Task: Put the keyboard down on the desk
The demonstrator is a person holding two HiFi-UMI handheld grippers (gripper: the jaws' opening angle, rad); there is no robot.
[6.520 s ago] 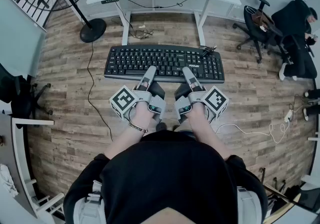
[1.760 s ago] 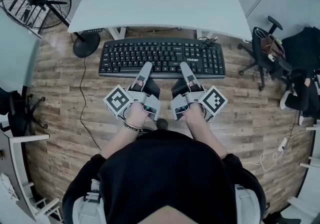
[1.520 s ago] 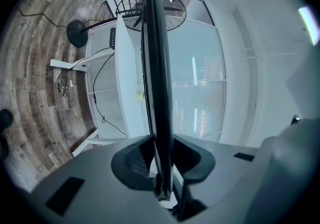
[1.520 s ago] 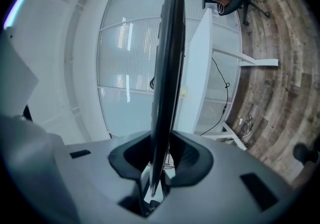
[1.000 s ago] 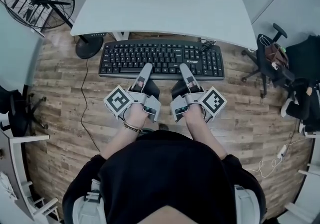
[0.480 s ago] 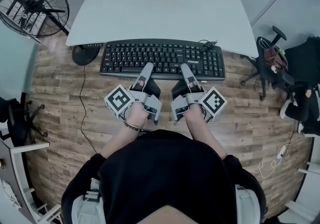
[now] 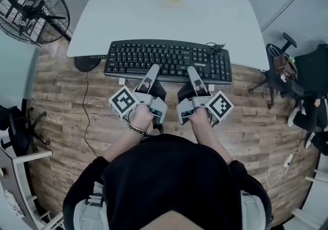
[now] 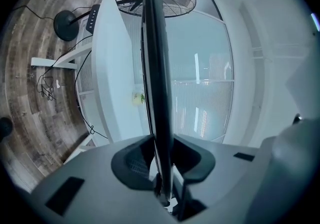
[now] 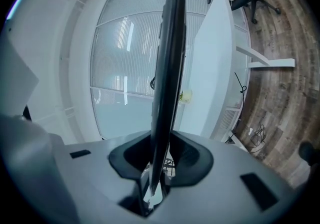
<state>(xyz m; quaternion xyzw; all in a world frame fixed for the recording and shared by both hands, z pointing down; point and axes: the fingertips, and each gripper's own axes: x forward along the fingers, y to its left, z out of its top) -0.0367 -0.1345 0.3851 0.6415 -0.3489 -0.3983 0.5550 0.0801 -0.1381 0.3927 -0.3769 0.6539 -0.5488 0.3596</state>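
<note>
— Where is the keyboard [image 7: 168,61]?
— Held level over the near edge of the white bench [image 7: 164,14].
— The grippers?
— Left gripper [image 7: 153,68] and right gripper [image 7: 190,70] each clamp its front edge, jaws narrowly parted.

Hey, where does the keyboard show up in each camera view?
Head view: keyboard level across upper centre.
Left gripper view: keyboard edge-on, dark central band between jaws.
Right gripper view: same central band between jaws.
Shared landmark: white desk.
</note>
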